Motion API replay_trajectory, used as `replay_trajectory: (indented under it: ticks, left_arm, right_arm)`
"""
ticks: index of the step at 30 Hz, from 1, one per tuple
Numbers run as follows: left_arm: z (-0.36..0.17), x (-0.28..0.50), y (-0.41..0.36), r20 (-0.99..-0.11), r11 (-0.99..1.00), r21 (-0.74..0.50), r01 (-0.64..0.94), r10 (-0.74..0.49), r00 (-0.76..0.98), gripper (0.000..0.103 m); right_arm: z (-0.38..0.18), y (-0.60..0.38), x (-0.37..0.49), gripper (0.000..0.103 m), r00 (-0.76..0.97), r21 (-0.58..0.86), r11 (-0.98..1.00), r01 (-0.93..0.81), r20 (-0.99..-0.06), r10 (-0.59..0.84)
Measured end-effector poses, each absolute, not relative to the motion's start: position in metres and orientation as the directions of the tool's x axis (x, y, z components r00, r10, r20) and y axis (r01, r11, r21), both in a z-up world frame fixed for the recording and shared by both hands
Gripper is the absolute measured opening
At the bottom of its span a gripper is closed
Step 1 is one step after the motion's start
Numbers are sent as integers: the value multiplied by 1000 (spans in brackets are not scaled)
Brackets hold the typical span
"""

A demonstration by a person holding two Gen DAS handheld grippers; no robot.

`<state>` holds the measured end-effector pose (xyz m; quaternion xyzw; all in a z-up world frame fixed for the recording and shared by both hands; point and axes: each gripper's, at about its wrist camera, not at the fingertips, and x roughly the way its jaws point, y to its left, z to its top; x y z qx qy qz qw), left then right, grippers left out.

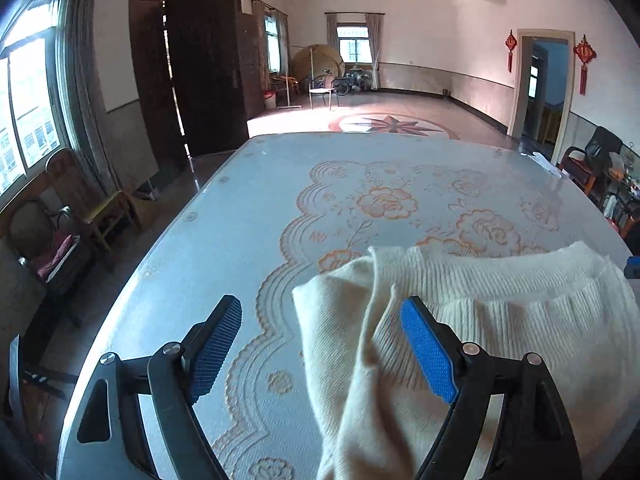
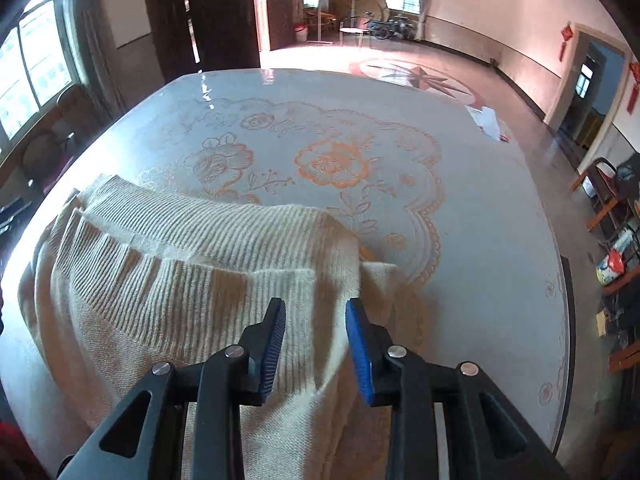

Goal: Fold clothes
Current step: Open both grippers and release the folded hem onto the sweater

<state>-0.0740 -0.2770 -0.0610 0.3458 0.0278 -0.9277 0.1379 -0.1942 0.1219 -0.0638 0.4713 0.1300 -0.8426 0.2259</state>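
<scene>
Sweater (image 2: 180, 280) spread crosswise on counter (image 2: 480, 240); left gripper (image 1: 320, 344) released at its left edge, right gripper (image 2: 316, 340) released over its right corner.

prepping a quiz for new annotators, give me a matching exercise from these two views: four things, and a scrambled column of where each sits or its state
Things:
1. left gripper
2. right gripper
3. cream sweater
4. white papers

States:
A. lying at the far right part of the table
B. spread flat, ribbed hem facing away
C. jaws wide open over the sweater's left edge
D. jaws narrowly open above the knit

Pairs: 1-C, 2-D, 3-B, 4-A
</scene>
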Motion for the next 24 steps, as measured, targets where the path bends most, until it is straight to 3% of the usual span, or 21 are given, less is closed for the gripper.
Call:
replay_trajectory:
  ticks: [3, 6, 7, 10, 14, 19, 24]
  left_arm:
    - [-74, -113, -268, -722, -973, 69, 219, -200, -662, 84]
    - [-102, -142, -263, -790, -963, 188, 193, -266, -552, 84]
    - [-113, -145, -264, -796, -958, 217, 187, -285, -534, 84]
    - [-119, -141, -268, -774, -948, 237, 211, -316, -549, 84]
    - [-118, -139, -281, -726, -904, 296, 309, -423, -542, 84]
    - [-128, -131, -299, -747, -911, 220, 348, -387, -541, 84]
    - [-106, -110, -308, -712, -891, 192, 411, -414, -567, 84]
  right_arm:
    - [-82, 100, -210, 31, -408, -79, -848, 525, -897, -168]
    - [-100, 93, -217, 31, -362, -65, -857, 511, -921, -145]
    - [-104, 93, -219, 23, -339, -39, -862, 506, -928, -157]
    - [-102, 96, -218, 7, -350, -27, -870, 492, -921, -169]
    - [-87, 116, -220, 5, -438, -14, -918, 397, -882, -176]
    - [-104, 135, -230, 5, -450, 4, -950, 311, -880, -151]
    - [-105, 147, -227, 24, -472, 58, -965, 256, -864, -177]
